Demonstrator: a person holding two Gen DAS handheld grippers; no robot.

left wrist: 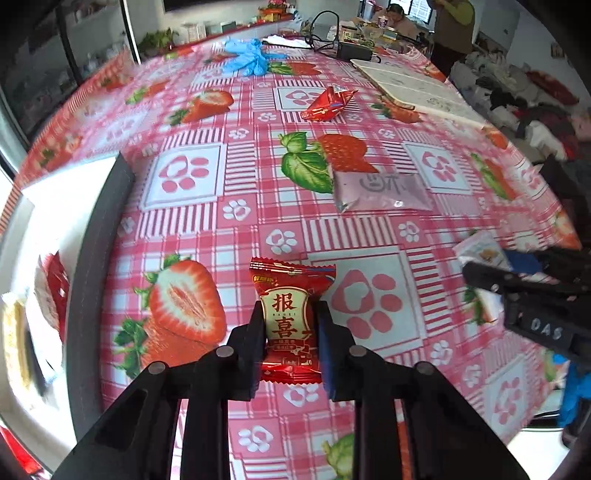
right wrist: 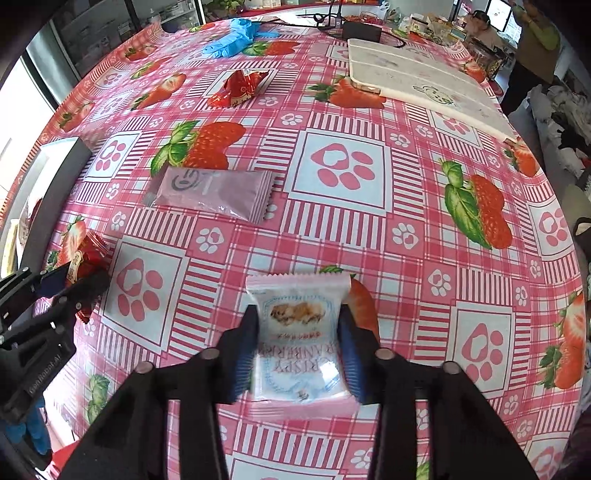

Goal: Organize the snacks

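Note:
My left gripper [left wrist: 290,310] is shut on a red snack packet [left wrist: 288,295] with gold characters, its pads pressing both sides just above the strawberry tablecloth [left wrist: 207,206]. My right gripper [right wrist: 298,314] is shut on a white and pink biscuit packet [right wrist: 299,343]. Each gripper also shows in the other's view: the right gripper [left wrist: 524,291] at the right edge, the left gripper [right wrist: 74,280] at the left edge. A flat pink sachet [right wrist: 214,192] and a crumpled red packet [right wrist: 238,88] lie further out. A dark-rimmed white box [left wrist: 99,258] at the left holds a few snacks.
Blue gloves [left wrist: 247,55], a black power adapter [left wrist: 354,51] with its cable and a white board [left wrist: 417,88] lie at the far end of the table. A person [left wrist: 454,29] stands beyond the far right corner. Clutter lies off the table's right edge.

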